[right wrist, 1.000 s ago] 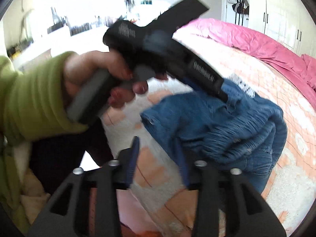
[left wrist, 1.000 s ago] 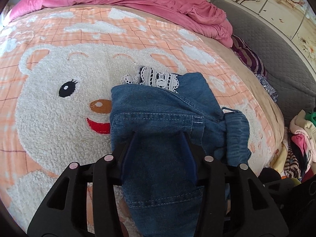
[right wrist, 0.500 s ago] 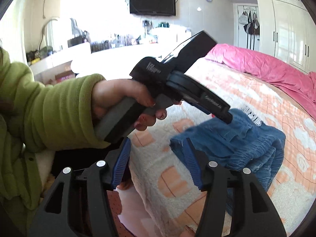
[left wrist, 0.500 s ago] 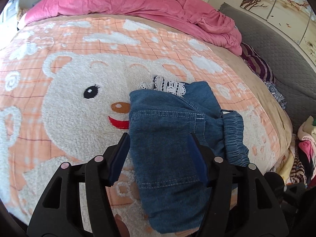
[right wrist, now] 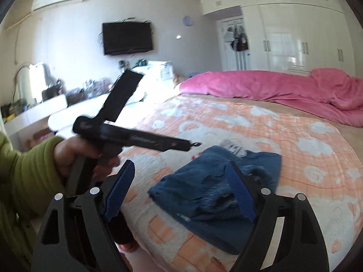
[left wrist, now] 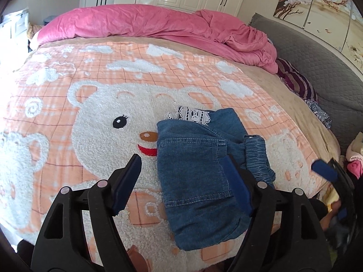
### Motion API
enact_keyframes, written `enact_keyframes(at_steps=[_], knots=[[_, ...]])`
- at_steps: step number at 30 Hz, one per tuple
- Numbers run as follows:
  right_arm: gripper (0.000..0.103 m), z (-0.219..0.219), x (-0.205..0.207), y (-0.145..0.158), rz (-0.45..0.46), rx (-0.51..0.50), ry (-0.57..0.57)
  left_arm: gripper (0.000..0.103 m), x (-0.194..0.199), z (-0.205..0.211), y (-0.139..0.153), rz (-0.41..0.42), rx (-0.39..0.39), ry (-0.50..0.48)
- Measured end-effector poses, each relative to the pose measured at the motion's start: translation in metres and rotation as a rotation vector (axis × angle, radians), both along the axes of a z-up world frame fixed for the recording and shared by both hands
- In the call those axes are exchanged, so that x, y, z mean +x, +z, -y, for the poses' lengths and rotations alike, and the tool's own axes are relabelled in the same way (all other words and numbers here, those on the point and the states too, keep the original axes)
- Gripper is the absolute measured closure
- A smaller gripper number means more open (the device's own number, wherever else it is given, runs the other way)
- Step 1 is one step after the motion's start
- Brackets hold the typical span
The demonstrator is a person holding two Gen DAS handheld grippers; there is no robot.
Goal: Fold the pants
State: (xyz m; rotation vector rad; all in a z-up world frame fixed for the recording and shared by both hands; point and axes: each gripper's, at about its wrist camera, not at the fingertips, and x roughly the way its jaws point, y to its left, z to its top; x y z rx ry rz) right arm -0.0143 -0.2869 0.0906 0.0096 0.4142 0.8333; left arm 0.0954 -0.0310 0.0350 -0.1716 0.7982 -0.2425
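My left gripper (left wrist: 181,181) and right gripper (right wrist: 179,188) have both just been opening, wide now, nothing pinched. Folded jeans (left wrist: 199,181) lie on bear blanket (left wrist: 90,117). Soft, floppy denim; I'd grab thick folded edges.

Blue denim pants (left wrist: 199,181), folded into a compact bundle, lying flat on the bear-print blanket (left wrist: 90,117) near its front edge, just right of the bear's nose and red mouth. White lace trim peeking out at the far end; gathered elastic waistband bunched along the right side, stitched hem facing up.
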Motion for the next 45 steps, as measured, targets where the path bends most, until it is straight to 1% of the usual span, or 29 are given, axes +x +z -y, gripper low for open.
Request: enact_keyframes(at_steps=[3,7,8,10,16,23,25,30,34,37,40,42,45], knots=[[0.019,0.009,0.010,-0.001,0.010,-0.015,-0.116,0.033,-0.003,-0.001,0.003,0.011,-0.006,-0.003],[0.019,0.022,0.026,-0.009,-0.029,-0.028,-0.252,0.030,-0.007,-0.002,0.005,0.022,-0.009,-0.002],[0.017,0.026,0.030,-0.010,-0.041,-0.026,-0.280,0.029,-0.007,-0.002,0.004,0.025,-0.008,-0.002],[0.016,0.027,0.035,-0.015,-0.062,-0.035,-0.315,0.026,-0.007,-0.003,0.003,0.028,0.000,0.001],[0.015,0.025,0.047,-0.031,-0.122,-0.100,-0.398,0.025,-0.004,-0.008,-0.006,0.014,0.001,0.009],[0.015,0.030,0.066,-0.055,-0.261,-0.154,-0.469,0.021,0.001,-0.009,-0.020,-0.012,0.000,0.014],[0.015,0.032,0.072,-0.062,-0.316,-0.154,-0.472,0.021,0.003,-0.008,-0.024,-0.021,0.002,0.013],[0.016,0.032,0.086,-0.078,-0.437,-0.119,-0.433,0.020,0.009,-0.005,-0.037,-0.049,0.003,0.004],[0.022,0.026,0.094,-0.086,-0.486,-0.122,-0.405,0.020,0.013,-0.003,-0.047,-0.065,0.007,0.003],[0.029,0.031,0.102,-0.096,-0.560,-0.064,-0.382,0.020,0.017,-0.003,-0.055,-0.082,0.009,0.009],[0.030,0.034,0.103,-0.098,-0.576,-0.039,-0.371,0.020,0.019,-0.004,-0.062,-0.095,0.007,0.015],[0.035,0.031,0.103,-0.098,-0.576,-0.036,-0.361,0.020,0.021,-0.005,-0.065,-0.101,0.003,0.020],[0.036,0.028,0.105,-0.098,-0.578,-0.035,-0.352,0.019,0.022,-0.005,-0.068,-0.102,0.000,0.024]])
